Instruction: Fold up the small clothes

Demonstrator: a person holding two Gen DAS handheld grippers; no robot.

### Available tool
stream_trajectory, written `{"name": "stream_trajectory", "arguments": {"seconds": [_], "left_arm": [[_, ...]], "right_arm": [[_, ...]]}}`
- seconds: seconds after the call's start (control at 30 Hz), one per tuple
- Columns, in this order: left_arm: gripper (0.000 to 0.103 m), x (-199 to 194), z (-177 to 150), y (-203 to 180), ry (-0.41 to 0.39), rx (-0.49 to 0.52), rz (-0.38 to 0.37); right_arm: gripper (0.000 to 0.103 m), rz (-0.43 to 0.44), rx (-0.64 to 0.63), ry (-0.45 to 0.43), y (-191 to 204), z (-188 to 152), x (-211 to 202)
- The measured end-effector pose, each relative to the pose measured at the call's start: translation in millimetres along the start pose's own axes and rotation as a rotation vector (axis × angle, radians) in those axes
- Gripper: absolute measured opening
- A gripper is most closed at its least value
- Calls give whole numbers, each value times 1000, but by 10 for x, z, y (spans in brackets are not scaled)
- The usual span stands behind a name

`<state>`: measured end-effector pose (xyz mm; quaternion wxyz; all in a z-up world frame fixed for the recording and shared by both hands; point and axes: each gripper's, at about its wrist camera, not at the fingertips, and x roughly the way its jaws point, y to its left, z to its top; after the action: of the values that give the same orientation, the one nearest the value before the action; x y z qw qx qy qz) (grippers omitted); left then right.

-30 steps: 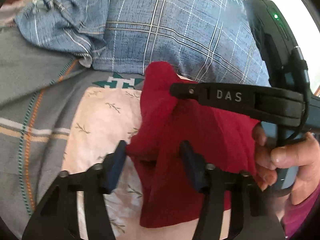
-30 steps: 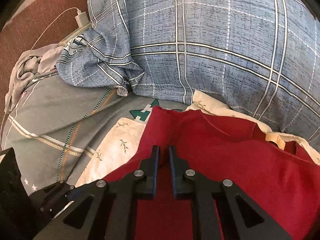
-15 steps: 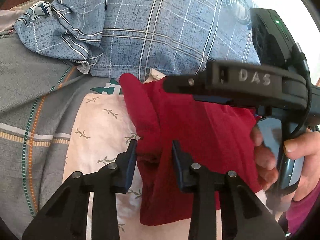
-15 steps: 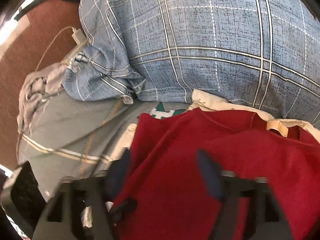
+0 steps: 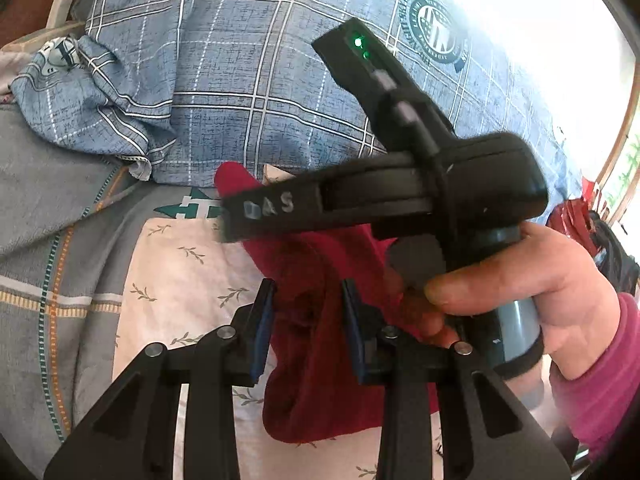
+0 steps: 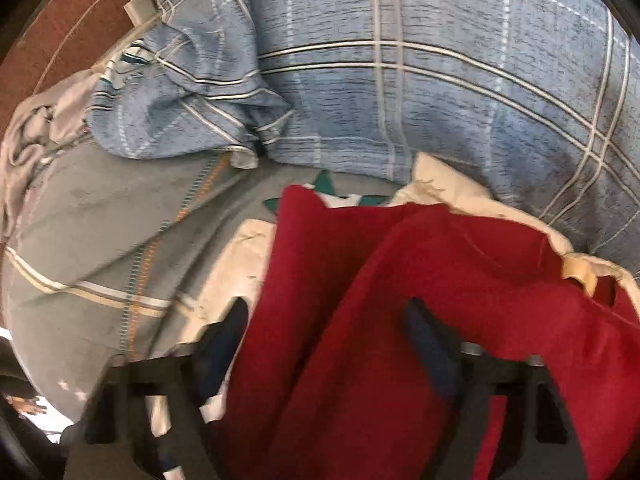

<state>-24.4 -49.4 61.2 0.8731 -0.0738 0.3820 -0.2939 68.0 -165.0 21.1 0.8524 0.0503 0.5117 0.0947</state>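
On the bed, rumpled red garment (image 5: 320,360)

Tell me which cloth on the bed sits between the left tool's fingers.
The plain red garment. Unlike the blue plaid bedding, the leaf-print white cloth and the grey striped blanket, it bunches between the left tool.

Lighting: strong daylight entered from the far right of the left wrist view, where it blew out to white glare over the blue plaid cotton pillow (image 5: 248,92). Right wrist view: evenly lit, softer, no glare. Shadows: faint, gathered in the folds of the dark red knit garment (image 6: 420,320). Blur: motion smear across the whole right wrist view, heaviest on the near black gripper fingers (image 6: 224,344); left wrist view mostly sharp. Distortion: fisheye bending of plaid lines, dark vignette at all corners.
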Motion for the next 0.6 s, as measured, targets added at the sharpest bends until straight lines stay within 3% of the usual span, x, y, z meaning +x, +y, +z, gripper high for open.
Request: {"name": "stream_trajectory", "arguments": {"seconds": [0.03,0.1,0.17,0.23,0.4,0.47,0.53,0.6], "left_arm": [[30,-10,-3,11,1,0,-1],[34,-20,1,23,12,-7,-4],[46,-43,-8,25,15,-12,6],[65,-47,-43,17,20,-10,31],[66,11,-111,15,56,5,64],[59,16,-117,4,51,3,50],[23,23,-101,-20,74,-15,-1],[22,-16,-71,-93,73,-31,-17]], "right_arm": [[23,-2,-4,-14,-39,-20,-20],[21,50,29,-48,-156,-66,-97],[19,79,42,-84,-230,-108,-181],[18,97,55,-114,-278,-157,-271],[16,138,74,-169,-364,-210,-446],[16,148,85,-183,-399,-224,-488],[15,170,107,-204,-456,-263,-567],[15,184,123,-223,-545,-316,-688]]}}
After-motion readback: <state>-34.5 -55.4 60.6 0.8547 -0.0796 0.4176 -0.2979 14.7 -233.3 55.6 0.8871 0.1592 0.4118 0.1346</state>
